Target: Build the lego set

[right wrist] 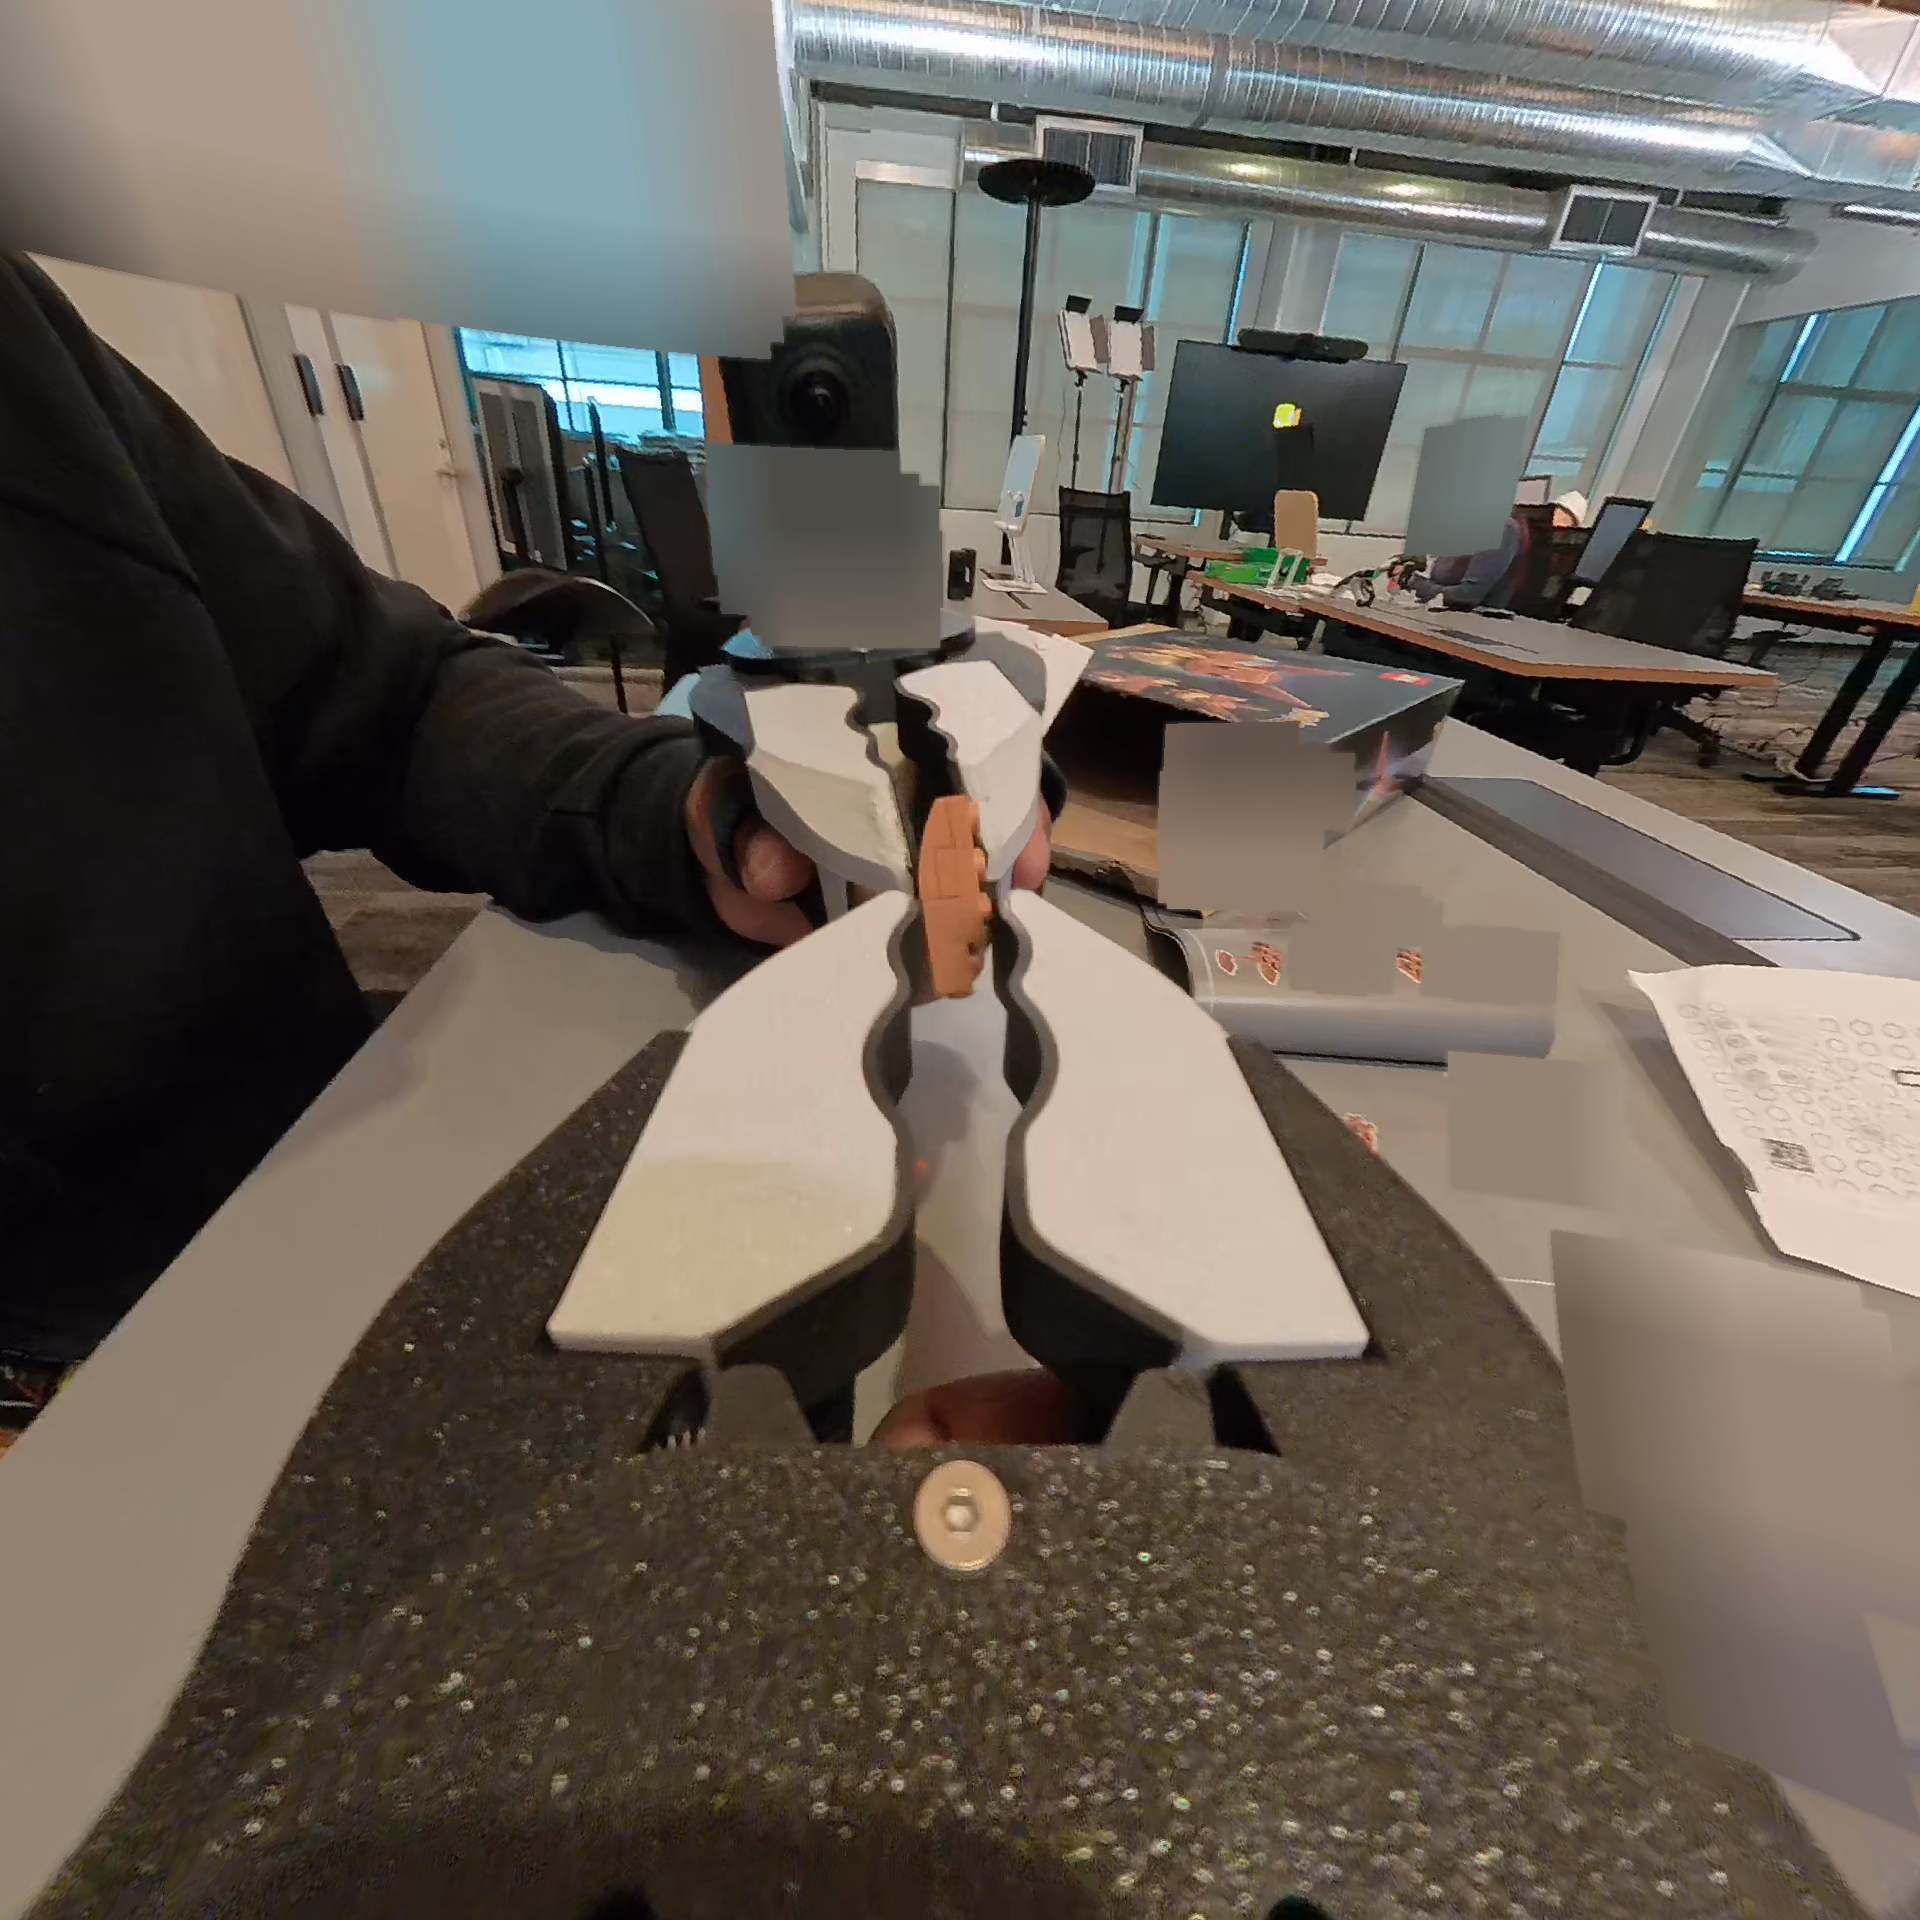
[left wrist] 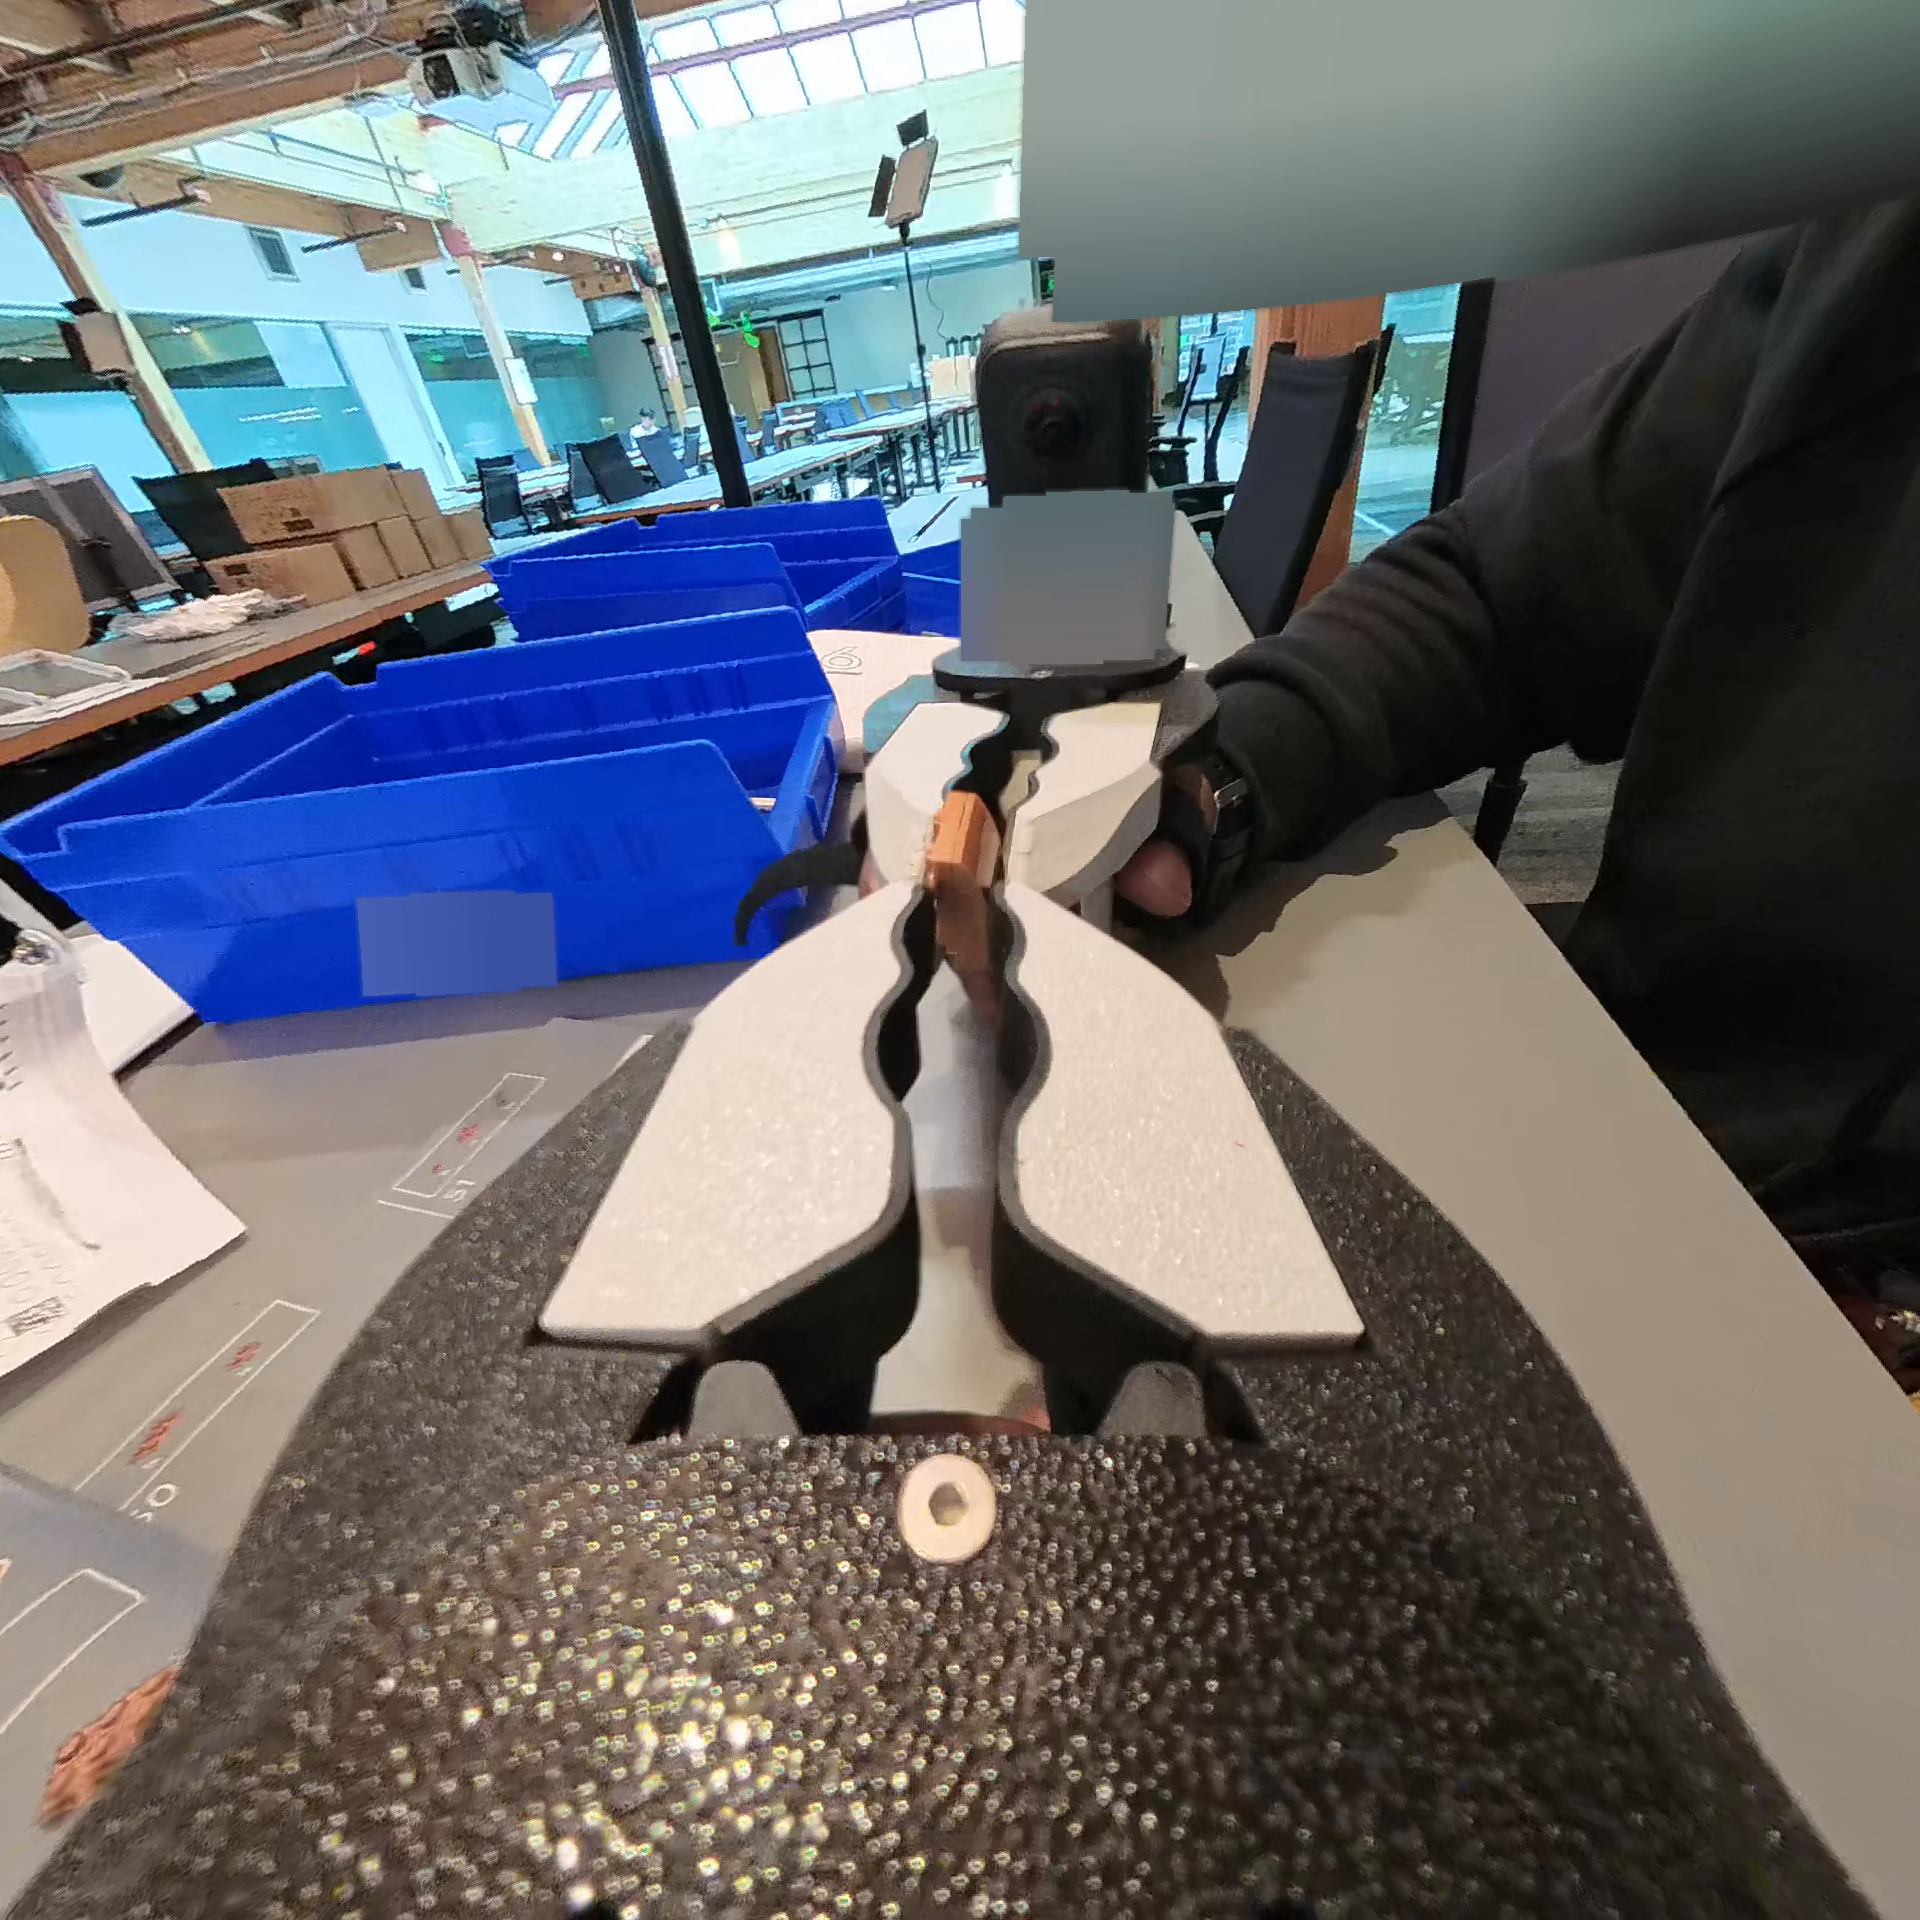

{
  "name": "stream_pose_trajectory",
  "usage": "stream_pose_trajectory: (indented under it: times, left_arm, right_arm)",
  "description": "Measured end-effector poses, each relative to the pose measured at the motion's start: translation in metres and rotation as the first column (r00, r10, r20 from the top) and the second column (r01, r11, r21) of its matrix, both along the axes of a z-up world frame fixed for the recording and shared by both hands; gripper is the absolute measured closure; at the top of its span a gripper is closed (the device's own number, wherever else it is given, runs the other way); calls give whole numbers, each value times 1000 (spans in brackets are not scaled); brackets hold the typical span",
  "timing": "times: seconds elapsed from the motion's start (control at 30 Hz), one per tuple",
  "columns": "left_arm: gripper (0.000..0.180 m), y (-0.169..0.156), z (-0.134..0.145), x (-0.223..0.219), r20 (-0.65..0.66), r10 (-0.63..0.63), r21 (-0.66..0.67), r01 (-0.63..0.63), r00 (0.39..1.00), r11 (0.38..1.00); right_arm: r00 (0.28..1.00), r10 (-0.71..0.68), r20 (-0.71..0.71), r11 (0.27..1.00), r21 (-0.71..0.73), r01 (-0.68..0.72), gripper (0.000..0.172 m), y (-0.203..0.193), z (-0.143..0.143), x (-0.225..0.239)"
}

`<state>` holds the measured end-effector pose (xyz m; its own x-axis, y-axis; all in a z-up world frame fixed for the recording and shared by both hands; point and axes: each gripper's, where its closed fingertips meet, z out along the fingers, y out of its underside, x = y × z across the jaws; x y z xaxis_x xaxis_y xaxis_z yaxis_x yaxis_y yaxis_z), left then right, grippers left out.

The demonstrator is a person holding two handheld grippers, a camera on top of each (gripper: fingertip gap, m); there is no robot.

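Note:
My two grippers face each other tip to tip above the grey table (left wrist: 1403, 1091). Between them is a small orange-brown brick assembly (left wrist: 956, 847), seen edge-on. My left gripper (left wrist: 956, 920) is shut on its near end. The right gripper's white fingers (left wrist: 1091, 800) clamp its far end. In the right wrist view the same brown assembly (right wrist: 948, 883) has studs on one side. My right gripper (right wrist: 951, 925) is shut on it. The left gripper's fingers (right wrist: 821, 790) grip its other end. A gloved hand holds each gripper from behind.
Blue plastic bins (left wrist: 436, 790) stand on the left, with a printed sheet (left wrist: 62, 1195) in front of them. An open printed cardboard box (right wrist: 1247, 707), a booklet (right wrist: 1351, 1023) and another printed sheet (right wrist: 1787, 1101) lie to the right. A person's dark sleeve (right wrist: 260, 675) is close. My two grippers' fingertips are within a few centimetres of each other.

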<state>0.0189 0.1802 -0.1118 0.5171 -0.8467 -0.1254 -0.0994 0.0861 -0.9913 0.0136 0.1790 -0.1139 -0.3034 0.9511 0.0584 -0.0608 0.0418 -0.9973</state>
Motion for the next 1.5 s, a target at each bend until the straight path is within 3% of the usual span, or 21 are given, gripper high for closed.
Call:
stream_pose_trajectory:
  times: [0.17,0.37,0.47,0.63,0.73,0.9,1.07,1.17,1.27,1.5]
  left_arm:
    - [171,6,-4,-6,-113,84,59,-78,990,995]
    - [171,9,-26,-7,-407,169,147,-118,898,982]
    - [171,7,-33,-6,-478,174,185,-95,861,978]
    - [170,4,-23,-3,-397,148,195,-75,906,978]
    - [158,3,-14,-4,-299,120,180,-68,947,981]
    - [154,0,-9,6,-153,40,93,-26,987,995]
    - [169,-1,-10,13,-139,43,120,-26,989,992]
    - [172,0,-13,8,-186,67,125,-44,980,991]
    - [172,6,-22,0,-306,132,143,-92,943,985]
    - [172,11,-50,-12,-572,208,144,-153,793,978]
  right_arm:
    - [997,-70,24,986,154,66,144,5,-6,1]
    - [987,-154,54,924,360,125,154,4,-17,-3]
    - [986,-148,72,928,356,113,161,4,-22,-3]
    - [996,-78,44,974,215,67,162,3,-11,1]
    - [1000,-18,-20,997,70,19,162,2,4,6]
    - [991,62,-118,987,-139,-79,162,1,20,12]
    - [986,99,-131,982,-149,-118,162,-6,18,11]
    - [993,79,-93,993,-74,-86,160,-5,12,10]
    - [1000,5,-6,992,124,-4,149,1,-6,7]
    - [988,-136,73,855,512,80,148,8,-31,1]
